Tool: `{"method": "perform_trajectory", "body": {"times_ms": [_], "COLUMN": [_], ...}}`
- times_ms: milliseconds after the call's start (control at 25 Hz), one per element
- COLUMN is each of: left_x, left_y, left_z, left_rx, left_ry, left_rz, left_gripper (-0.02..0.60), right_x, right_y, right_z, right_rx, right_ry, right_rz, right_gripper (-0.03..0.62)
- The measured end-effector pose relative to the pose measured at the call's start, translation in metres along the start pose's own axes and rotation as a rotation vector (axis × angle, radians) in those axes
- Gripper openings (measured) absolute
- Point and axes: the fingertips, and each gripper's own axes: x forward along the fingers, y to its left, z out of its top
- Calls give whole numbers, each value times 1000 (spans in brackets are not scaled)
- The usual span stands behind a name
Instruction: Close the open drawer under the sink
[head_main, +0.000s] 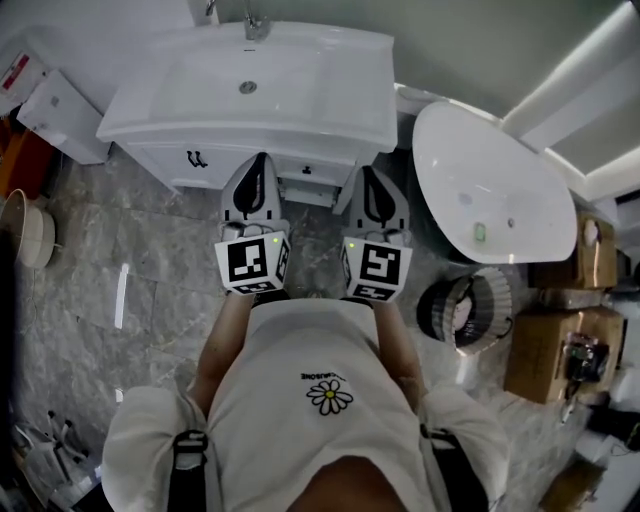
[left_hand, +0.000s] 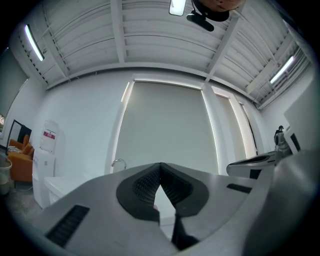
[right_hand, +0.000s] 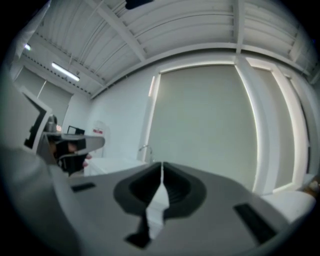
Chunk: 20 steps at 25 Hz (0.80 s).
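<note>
A white sink (head_main: 250, 80) sits on a white vanity cabinet at the top of the head view. Under its front edge a small drawer front (head_main: 308, 185) with a dark handle shows between my two grippers; I cannot tell how far it stands out. My left gripper (head_main: 262, 160) and right gripper (head_main: 366, 174) are held side by side in front of the cabinet, apart from it. Both point level toward the far wall. The left gripper (left_hand: 160, 166) is shut with nothing in it. The right gripper (right_hand: 161, 165) is shut and empty too. The faucet (left_hand: 118, 162) rises beyond the jaws.
A white oval tub (head_main: 490, 190) stands right of the vanity. Below it are a round wire-caged appliance (head_main: 470, 310) and cardboard boxes (head_main: 555, 350). A white unit (head_main: 60, 115) and a pale bucket (head_main: 25, 228) stand at the left on the marble floor (head_main: 130, 300).
</note>
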Motion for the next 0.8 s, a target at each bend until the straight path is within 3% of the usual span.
{"method": "perform_trajectory", "body": {"times_ms": [800], "left_x": [-22], "left_y": [4], "left_z": [-25], "left_rx": [5], "left_ry": [59], "left_rz": [39], "left_gripper": [21], "right_x": [-22], "right_y": [12], "right_z": [-31], "right_rx": [2], "right_ry": [77], "right_rz": [20], "right_gripper": [29]}}
